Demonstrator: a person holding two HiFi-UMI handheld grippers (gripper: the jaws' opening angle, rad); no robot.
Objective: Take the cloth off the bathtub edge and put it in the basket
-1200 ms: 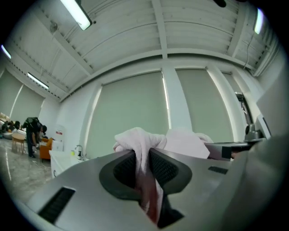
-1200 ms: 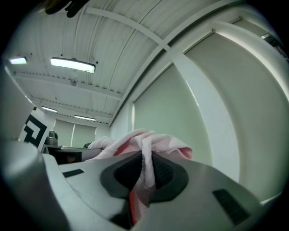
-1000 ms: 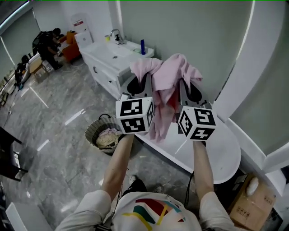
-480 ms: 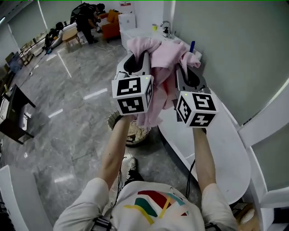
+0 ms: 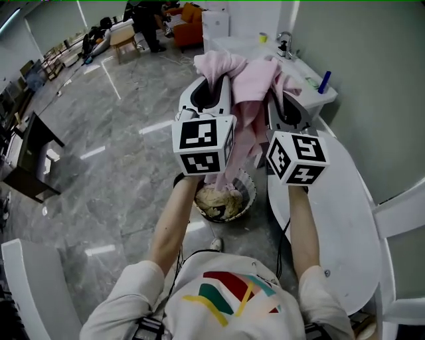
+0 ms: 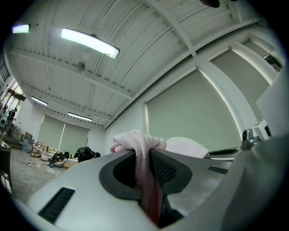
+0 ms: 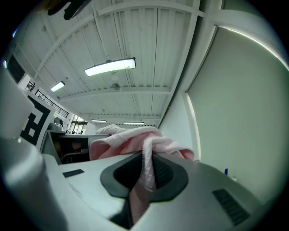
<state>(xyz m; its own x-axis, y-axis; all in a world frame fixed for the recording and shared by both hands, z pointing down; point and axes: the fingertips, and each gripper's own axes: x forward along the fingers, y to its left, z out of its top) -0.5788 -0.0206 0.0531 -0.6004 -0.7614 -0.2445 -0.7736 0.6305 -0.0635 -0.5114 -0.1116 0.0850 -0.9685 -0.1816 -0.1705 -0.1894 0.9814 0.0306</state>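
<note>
A pink cloth hangs in the air between my two grippers, its tail dangling straight above the basket. My left gripper is shut on one bunched end of the cloth. The right gripper is shut on the other end, which folds over its jaws. On the floor below stands the round woven basket, holding pale crumpled cloths. The white bathtub curves along the right side, under the right forearm.
A white vanity with a faucet and a blue bottle stands behind the grippers. A dark table is at left, a white chair at bottom left. People and furniture are far back.
Both grippers have swung with the pink cloth away from the tub edge. The basket, earlier off to the lower left, now lies directly beneath the hanging cloth.
</note>
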